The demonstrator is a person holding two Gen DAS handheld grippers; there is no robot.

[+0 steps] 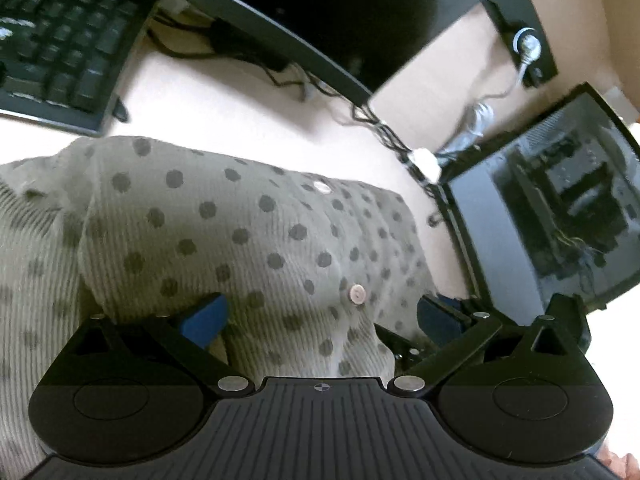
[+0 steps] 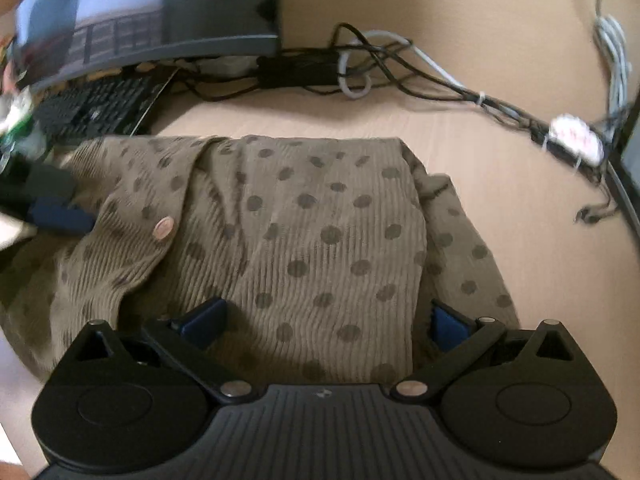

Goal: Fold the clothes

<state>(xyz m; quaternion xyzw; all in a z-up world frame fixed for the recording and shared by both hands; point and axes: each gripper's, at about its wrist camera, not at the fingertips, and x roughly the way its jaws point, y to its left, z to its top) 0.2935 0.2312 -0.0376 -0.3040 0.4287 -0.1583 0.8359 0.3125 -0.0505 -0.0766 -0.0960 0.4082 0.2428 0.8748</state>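
Right wrist view shows the dotted cardigan [image 2: 304, 240] on the desk [image 2: 520, 208] partly folded, one flap over at 9 o'clock, edges still loose, both tongs [image 2: 326, 320] [image 1: 320, 316] wide open, holding nothing

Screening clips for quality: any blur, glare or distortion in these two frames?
Left wrist view: strong fisheye bending of the monitor edge, desk washed out bright, slight motion blur on the cardigan. Right wrist view: warmer and dimmer, smeared at the left edge and on the cables, cardigan fairly sharp.
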